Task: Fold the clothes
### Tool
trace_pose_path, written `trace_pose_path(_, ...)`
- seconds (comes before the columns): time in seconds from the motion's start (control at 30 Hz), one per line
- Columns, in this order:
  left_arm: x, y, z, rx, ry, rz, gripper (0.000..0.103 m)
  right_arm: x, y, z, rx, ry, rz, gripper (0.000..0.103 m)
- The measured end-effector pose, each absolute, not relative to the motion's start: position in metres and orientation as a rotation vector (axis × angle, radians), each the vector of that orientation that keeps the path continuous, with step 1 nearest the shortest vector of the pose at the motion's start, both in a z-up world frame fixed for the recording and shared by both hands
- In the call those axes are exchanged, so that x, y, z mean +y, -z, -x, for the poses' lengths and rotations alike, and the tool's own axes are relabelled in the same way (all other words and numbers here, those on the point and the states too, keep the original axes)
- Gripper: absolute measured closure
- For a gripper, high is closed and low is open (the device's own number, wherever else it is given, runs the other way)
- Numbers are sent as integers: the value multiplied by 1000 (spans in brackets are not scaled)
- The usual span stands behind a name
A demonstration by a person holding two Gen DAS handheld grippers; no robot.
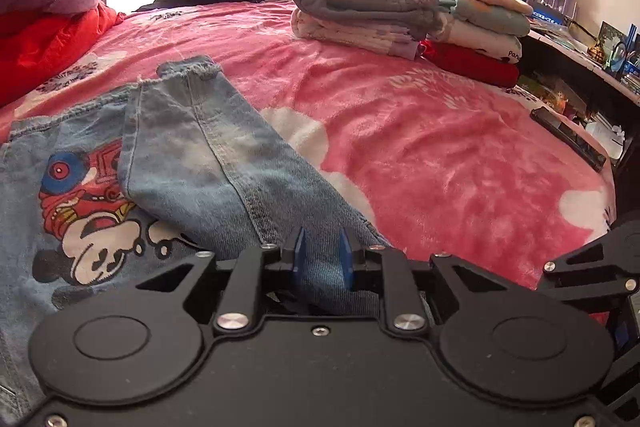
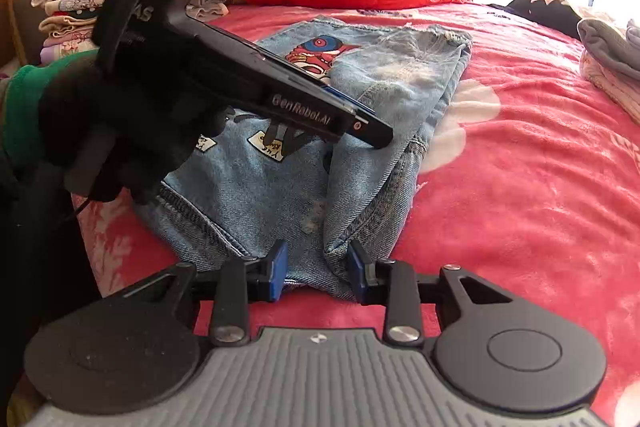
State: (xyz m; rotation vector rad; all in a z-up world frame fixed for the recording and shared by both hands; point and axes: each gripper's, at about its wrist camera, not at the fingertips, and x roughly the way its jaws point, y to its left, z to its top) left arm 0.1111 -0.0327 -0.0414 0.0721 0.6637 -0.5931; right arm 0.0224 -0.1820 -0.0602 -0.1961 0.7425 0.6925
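Denim jacket [image 2: 320, 155] lies at the bed's [image 2: 520, 187] near edge, print side up, one sleeve [image 1: 208, 155] folded over it. Left claw [image 1: 322, 259] pinches the sleeve's fabric; right claw [image 2: 318, 269] is narrow around the jacket's near hem (grip unclear). Folded stacks [image 1: 400, 19] sit at the bed's far edge.

A blue denim jacket [image 1: 80, 163] lies flat on a pink blanket, at the left of the left wrist view and in the middle of the right wrist view [image 2: 320, 131]. It has a cartoon mouse picture [image 1: 92, 243] in red, white and black on it. One sleeve [image 1: 224, 155] is folded over the jacket, and its frayed cuff points to the upper left. The denim looks faded, and its near edge is bunched up.
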Motion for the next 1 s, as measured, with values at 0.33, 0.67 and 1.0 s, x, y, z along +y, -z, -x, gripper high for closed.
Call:
trace_pose_path(0.33,-8,23,-98,864,675,183,73,-197,42,-10,677,-608,180,55)
trace_pose_path(0.67,-26,60,-78,1082,606,452,72,-190,52,-13,700,-554,211,45)
trace_pose_path(1.0,-18,49,-64,976,479,423,97,-187,61,-16,722,-525,222,55)
